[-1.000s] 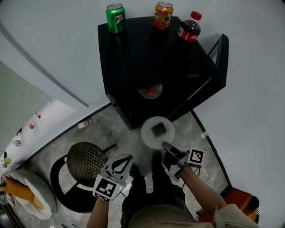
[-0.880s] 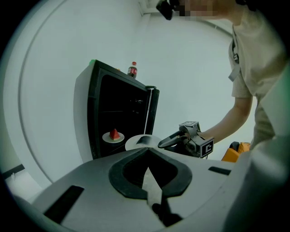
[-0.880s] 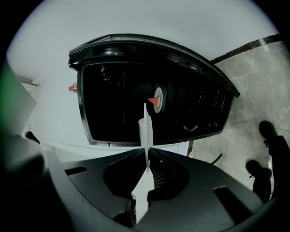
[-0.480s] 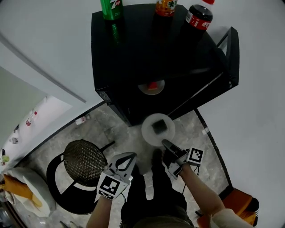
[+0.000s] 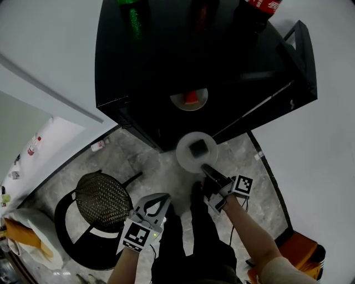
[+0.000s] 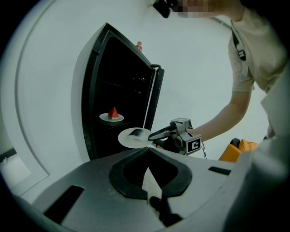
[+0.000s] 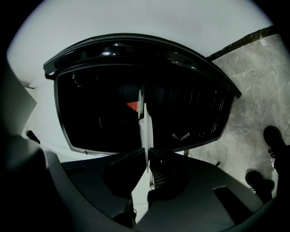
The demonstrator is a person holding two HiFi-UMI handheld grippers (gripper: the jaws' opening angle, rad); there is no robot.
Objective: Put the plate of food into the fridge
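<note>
Just ahead of the right gripper (image 5: 206,169), whose jaws clamp its near rim, the white plate (image 5: 186,159) of dark food hangs outside the open black fridge (image 5: 166,66). Beside it, the left gripper (image 5: 161,198) is closed and empty. This looks like the carrying step: next, the plate must go forward, kept level, onto a free shelf.

On top of the fridge (image 5: 166,50), at the upper edge of the head view, stands a dark bottle with a red label (image 5: 265,5). Inside, on a shelf, there is a small plate with a red wedge (image 5: 189,100). On the grey stone floor (image 5: 255,166) stands a black chair with a round mesh seat (image 5: 103,201), and a small bottle (image 5: 97,146) lies close to the white wall (image 5: 44,50). An orange thing (image 5: 304,252) sits in the lower right corner
</note>
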